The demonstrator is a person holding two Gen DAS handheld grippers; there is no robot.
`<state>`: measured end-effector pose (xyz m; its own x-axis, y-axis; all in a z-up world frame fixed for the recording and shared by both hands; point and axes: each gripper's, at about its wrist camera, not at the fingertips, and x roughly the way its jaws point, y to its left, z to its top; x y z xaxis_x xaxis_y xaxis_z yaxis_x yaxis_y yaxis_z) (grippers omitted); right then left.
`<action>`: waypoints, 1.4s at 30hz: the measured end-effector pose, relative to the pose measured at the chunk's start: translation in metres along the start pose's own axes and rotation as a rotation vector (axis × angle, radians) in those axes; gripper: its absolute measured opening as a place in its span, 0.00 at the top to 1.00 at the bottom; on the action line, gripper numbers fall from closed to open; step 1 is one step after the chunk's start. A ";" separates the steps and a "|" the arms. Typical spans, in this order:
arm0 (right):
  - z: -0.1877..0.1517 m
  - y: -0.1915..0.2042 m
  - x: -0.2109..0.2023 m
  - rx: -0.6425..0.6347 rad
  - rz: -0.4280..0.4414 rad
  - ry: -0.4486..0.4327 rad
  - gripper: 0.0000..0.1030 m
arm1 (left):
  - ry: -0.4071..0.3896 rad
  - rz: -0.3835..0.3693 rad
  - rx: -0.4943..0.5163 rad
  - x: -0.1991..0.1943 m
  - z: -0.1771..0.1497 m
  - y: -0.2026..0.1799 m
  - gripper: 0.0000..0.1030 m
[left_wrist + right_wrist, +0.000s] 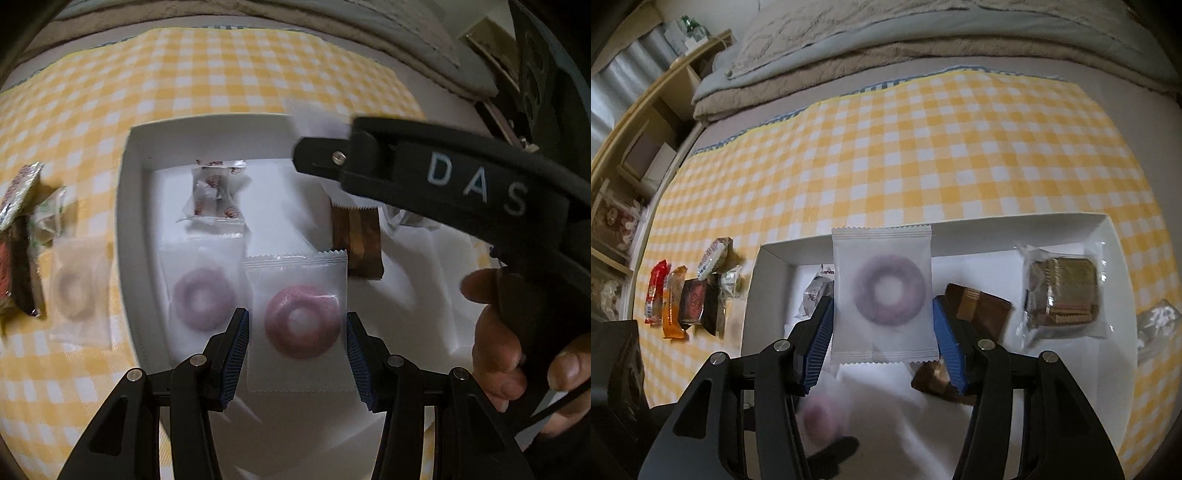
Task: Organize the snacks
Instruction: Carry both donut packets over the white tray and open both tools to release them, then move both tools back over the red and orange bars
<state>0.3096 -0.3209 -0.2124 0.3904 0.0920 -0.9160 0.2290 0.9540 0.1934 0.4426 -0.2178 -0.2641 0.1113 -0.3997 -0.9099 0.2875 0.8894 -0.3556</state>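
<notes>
My left gripper (295,314) is shut on a frosted packet with a pink doughnut (301,325), its pads pressing both side edges over the white divided box (129,221). My right gripper (882,301) is shut on a similar packet with a purple doughnut (886,291), held upright above the same box (997,221). Another purple doughnut packet (203,299) lies in a box compartment just left of the pink one. In the right wrist view the pink doughnut (820,413) shows as a blur low down.
The box also holds a small clear packet (214,199), a brown packet (975,306) and a wrapped square biscuit (1060,291). Several snacks (687,299) and a pale doughnut packet (77,291) lie on the yellow checked cloth (923,147) left of it. A hand (495,332) grips the right gripper's body (443,177). Bedding (886,55) lies behind.
</notes>
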 end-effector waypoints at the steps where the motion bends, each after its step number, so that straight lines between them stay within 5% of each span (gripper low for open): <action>1: 0.001 0.000 0.001 0.001 -0.004 -0.003 0.43 | -0.003 -0.004 0.005 0.003 0.004 -0.001 0.51; 8: 0.005 -0.008 -0.006 0.038 0.015 -0.023 0.34 | -0.058 -0.032 0.041 0.012 0.016 -0.011 0.50; 12: 0.005 -0.020 -0.016 0.071 0.025 -0.041 0.34 | -0.070 -0.026 0.051 0.012 0.015 -0.013 0.25; 28: -0.014 -0.023 -0.049 0.040 -0.010 -0.069 0.34 | -0.130 0.012 0.088 -0.026 -0.018 -0.022 0.04; 42: -0.042 -0.015 -0.104 -0.005 -0.065 -0.165 0.00 | -0.176 0.041 0.114 -0.088 -0.054 -0.021 0.00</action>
<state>0.2281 -0.3324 -0.1343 0.5156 -0.0178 -0.8566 0.2546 0.9578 0.1333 0.3749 -0.1895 -0.1881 0.2868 -0.4054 -0.8680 0.3837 0.8788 -0.2837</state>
